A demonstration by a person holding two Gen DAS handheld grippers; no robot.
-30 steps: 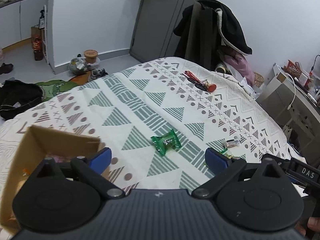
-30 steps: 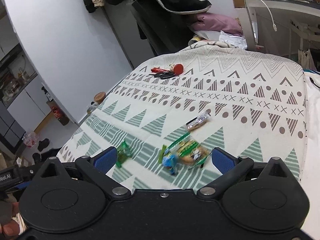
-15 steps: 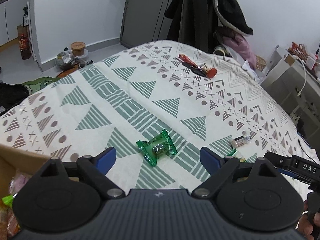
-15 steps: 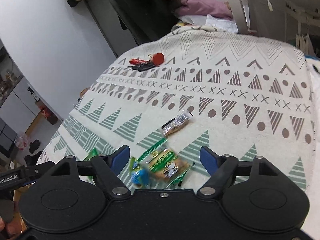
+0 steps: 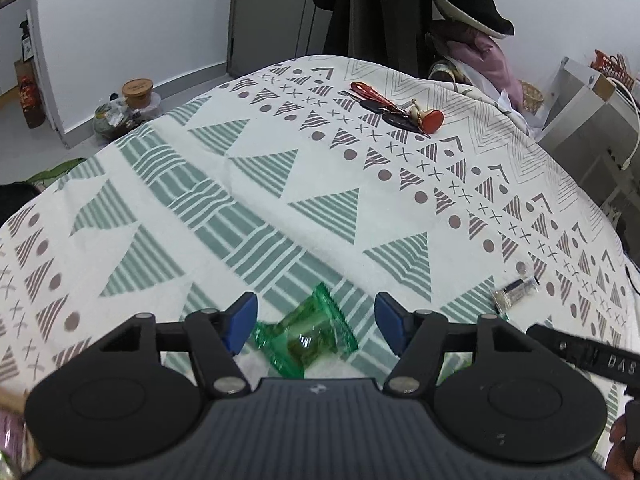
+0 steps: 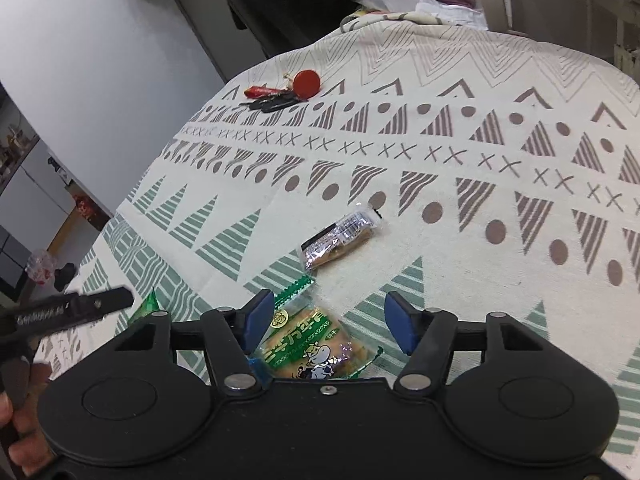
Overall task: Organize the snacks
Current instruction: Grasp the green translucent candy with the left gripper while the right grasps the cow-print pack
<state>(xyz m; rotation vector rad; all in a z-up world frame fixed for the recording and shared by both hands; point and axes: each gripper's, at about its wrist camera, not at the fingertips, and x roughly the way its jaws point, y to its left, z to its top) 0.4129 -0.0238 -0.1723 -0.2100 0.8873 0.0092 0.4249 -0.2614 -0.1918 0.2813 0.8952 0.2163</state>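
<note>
Your left gripper (image 5: 316,322) has its fingers spread, straddling the green candy (image 5: 306,338) on the bedspread (image 5: 280,184). Your right gripper (image 6: 328,322) likewise stands wide, the green biscuit packet (image 6: 312,350) lying between its fingers.

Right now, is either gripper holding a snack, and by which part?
Nothing is held. The left gripper is open around the green candy; the right gripper is open over the biscuit pack.

A home bedroom: a bed (image 5: 280,184) under a patterned cover, coats (image 5: 400,8) hanging behind it, keys (image 5: 396,110) on it, a desk (image 5: 588,128) beside it.
</note>
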